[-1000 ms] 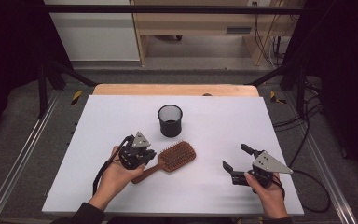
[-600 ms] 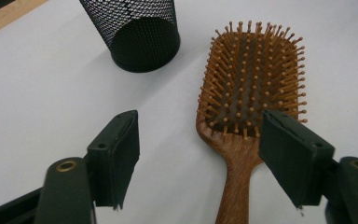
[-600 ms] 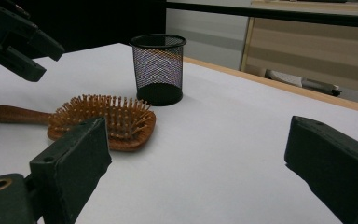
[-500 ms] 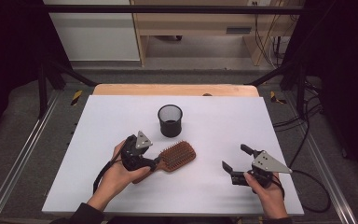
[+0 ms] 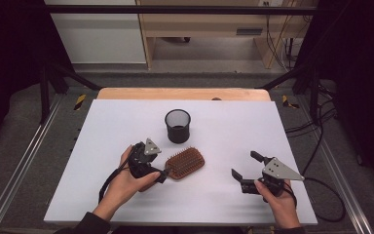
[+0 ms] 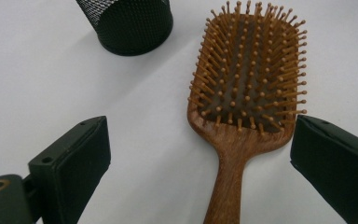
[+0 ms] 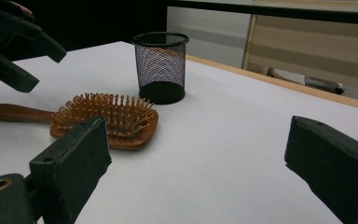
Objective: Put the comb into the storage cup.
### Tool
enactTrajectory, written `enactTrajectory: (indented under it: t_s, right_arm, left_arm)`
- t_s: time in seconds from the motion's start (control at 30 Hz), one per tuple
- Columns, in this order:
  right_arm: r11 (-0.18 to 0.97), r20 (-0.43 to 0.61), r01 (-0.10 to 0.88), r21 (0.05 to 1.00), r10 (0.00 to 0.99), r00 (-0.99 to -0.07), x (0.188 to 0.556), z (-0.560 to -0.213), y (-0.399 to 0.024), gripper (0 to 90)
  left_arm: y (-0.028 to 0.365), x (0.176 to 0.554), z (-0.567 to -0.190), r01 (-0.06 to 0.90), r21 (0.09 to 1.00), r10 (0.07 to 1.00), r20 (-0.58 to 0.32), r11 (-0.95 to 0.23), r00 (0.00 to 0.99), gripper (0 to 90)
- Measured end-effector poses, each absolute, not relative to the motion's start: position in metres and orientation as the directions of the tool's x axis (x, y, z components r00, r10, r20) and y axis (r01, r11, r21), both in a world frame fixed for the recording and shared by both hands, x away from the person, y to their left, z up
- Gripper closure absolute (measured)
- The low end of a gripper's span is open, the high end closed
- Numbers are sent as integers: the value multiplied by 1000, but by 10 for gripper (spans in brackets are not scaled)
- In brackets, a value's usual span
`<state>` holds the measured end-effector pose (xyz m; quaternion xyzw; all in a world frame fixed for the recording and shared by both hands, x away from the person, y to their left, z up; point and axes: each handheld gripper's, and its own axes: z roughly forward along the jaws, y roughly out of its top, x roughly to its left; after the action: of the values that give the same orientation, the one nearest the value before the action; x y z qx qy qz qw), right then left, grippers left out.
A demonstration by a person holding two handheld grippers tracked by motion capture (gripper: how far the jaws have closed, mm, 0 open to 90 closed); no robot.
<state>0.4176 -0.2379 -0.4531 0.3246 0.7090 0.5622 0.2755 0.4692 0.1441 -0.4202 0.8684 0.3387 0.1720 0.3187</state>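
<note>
Two grippers are in my hands over the white table (image 5: 102,126). My left gripper (image 6: 200,154) has just been opening; its jaws stand wide, with the wooden hairbrush (image 6: 247,84) handle between them, untouched. That brush lies flat, bristles up, near the black mesh cup (image 5: 177,126). My right gripper (image 5: 251,168) hangs released, well apart from the brush.

Beyond the white table (image 5: 282,122) – grey floor (image 5: 214,58), pale wooden shelving (image 5: 209,24), black drapes (image 5: 9,48) either side.
</note>
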Motion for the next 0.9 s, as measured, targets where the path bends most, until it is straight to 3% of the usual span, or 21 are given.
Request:
enactTrajectory:
  t_s: [0.9]
  right_arm:
    - [162, -27, 153, 975, 766, -642, 418, -453, -237, 67]
  left_arm:
    - [134, 468, -443, 496, 556, 627, 61, -667, 776, 72]
